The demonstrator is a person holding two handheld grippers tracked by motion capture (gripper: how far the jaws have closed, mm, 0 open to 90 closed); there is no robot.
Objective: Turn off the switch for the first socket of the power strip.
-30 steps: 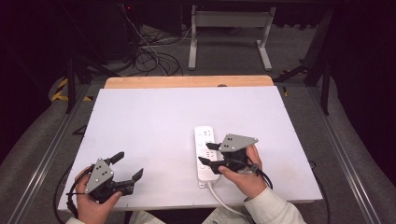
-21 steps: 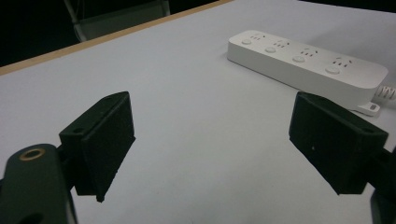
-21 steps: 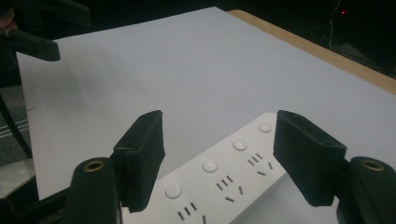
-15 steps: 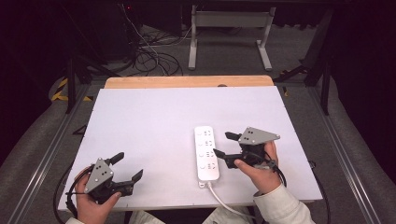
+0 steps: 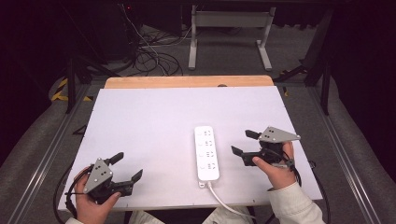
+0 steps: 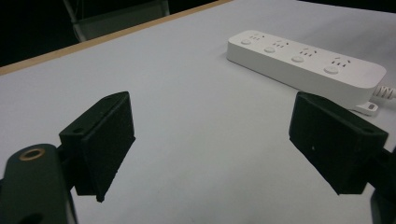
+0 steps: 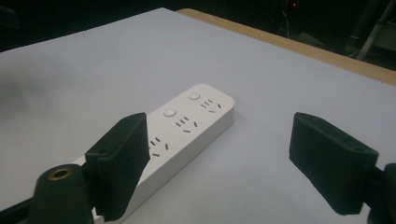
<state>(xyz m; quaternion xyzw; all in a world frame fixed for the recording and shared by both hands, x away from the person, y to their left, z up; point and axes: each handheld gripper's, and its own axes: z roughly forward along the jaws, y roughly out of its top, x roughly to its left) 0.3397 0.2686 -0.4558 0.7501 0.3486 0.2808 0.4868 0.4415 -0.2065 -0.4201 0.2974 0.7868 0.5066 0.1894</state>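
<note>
A: Backing off now — your right gripper (image 5: pixel 243 143) sits just right of the power strip (image 5: pixel 207 153), apart from it, and its jaws have just been opening. They stand wide with nothing between them.

B: Agreed. Through the right gripper view you look past the jaws at the strip (image 7: pixel 182 126) lying flat on the table (image 7: pixel 70 84), its sockets and buttons facing up. No pad touches it.

A: And your left gripper (image 5: pixel 127 167)? It hovers at the near left corner, well apart from the strip, jaws spread wide and holding nothing.

B: The left gripper view shows the strip (image 6: pixel 303 63) off to the far right, with its cord (image 5: pixel 224 201) running off the near edge of the table (image 5: pixel 140 116).

A: So I'd call this the release step: the strip looks set down near the middle, a little toward you, roughly square to the table.

B: Next move, by my guess: if you mean to handle it again, bring your right gripper back over the strip's narrow width, jaws straddling both long sides, then close. Mind the cord — it could drag.
</note>
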